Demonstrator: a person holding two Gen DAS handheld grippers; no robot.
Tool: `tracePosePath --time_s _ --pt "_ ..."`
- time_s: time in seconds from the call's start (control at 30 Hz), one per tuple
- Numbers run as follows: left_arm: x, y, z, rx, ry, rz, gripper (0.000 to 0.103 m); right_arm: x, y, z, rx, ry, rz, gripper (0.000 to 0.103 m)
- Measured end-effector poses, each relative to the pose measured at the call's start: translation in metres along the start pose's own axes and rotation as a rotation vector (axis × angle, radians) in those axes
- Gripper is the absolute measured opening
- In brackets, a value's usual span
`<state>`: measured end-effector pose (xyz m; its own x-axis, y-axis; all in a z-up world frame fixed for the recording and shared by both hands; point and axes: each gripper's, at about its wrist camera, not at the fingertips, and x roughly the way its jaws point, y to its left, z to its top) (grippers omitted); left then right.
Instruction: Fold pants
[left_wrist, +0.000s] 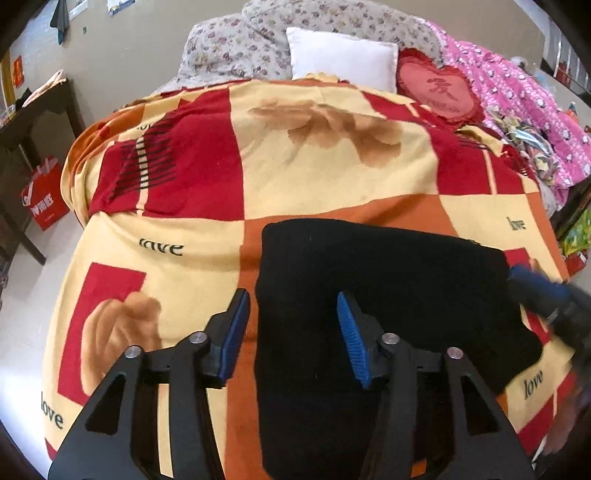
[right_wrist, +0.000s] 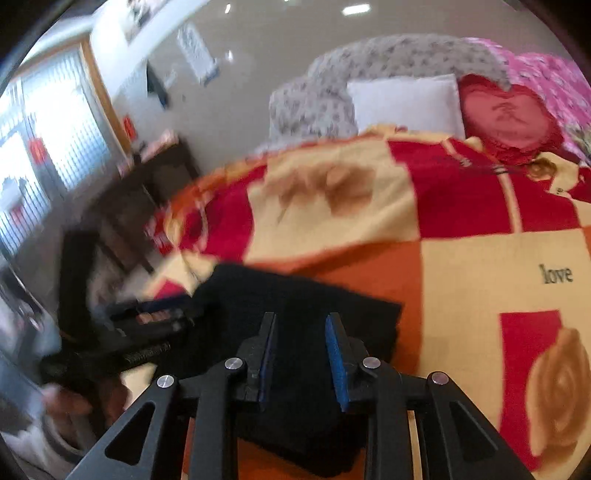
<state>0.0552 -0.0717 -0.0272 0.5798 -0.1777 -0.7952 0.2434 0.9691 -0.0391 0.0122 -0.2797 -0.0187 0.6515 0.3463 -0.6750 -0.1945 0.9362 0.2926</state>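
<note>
the black pants lie folded on the patchwork blanket that covers the bed, at its near end, well apart from the white pillow at the far end. the left hand-held gripper hangs over the pants' left edge with its jaws wide apart and nothing between the blue pads; one pad is over orange blanket, the other over black cloth. the right hand-held gripper hangs above the pants nearer their other side, jaws narrow but parted, gripping nothing. a red heart cushion sits just beside the pillow.
</note>
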Motion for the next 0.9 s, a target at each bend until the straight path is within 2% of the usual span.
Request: tracePosePath --time_s 0.07,0.17,0.27,0.37,0.47,0.57,0.67,0.77,0.9 --pt "0.004 0.001 0.001 -0.004 -0.007 0.002 0.059 0.028 -0.001 -0.002 -0.009 0.049 -0.065 0.026" --pt "0.011 0.004 0.004 -0.019 -0.007 0.007 0.064 0.048 -0.01 0.004 -0.002 0.021 -0.073 0.025" --pt "0.016 0.008 0.006 -0.047 0.001 -0.006 0.066 0.054 -0.014 0.012 0.008 0.041 -0.066 0.025" --pt "0.014 0.008 0.006 -0.047 -0.001 -0.006 0.066 0.04 -0.012 0.015 0.021 0.052 -0.056 0.025" --pt "0.008 0.008 0.004 -0.043 -0.006 -0.004 0.066 0.013 -0.005 0.014 0.025 0.023 -0.036 0.025" --pt "-0.001 0.01 0.001 -0.044 -0.003 -0.007 0.066 -0.016 0.015 0.0 -0.055 0.009 -0.037 0.026" --pt "-0.008 0.012 -0.006 -0.046 -0.01 0.0 0.066 -0.021 0.021 -0.023 -0.083 0.067 -0.067 0.026" --pt "-0.009 0.013 -0.013 -0.054 -0.007 -0.008 0.066 -0.014 0.017 -0.048 -0.103 0.089 -0.113 0.027" --pt "-0.014 0.015 -0.018 -0.067 0.0 -0.017 0.066 -0.023 0.01 -0.046 -0.055 0.074 -0.1 0.027"
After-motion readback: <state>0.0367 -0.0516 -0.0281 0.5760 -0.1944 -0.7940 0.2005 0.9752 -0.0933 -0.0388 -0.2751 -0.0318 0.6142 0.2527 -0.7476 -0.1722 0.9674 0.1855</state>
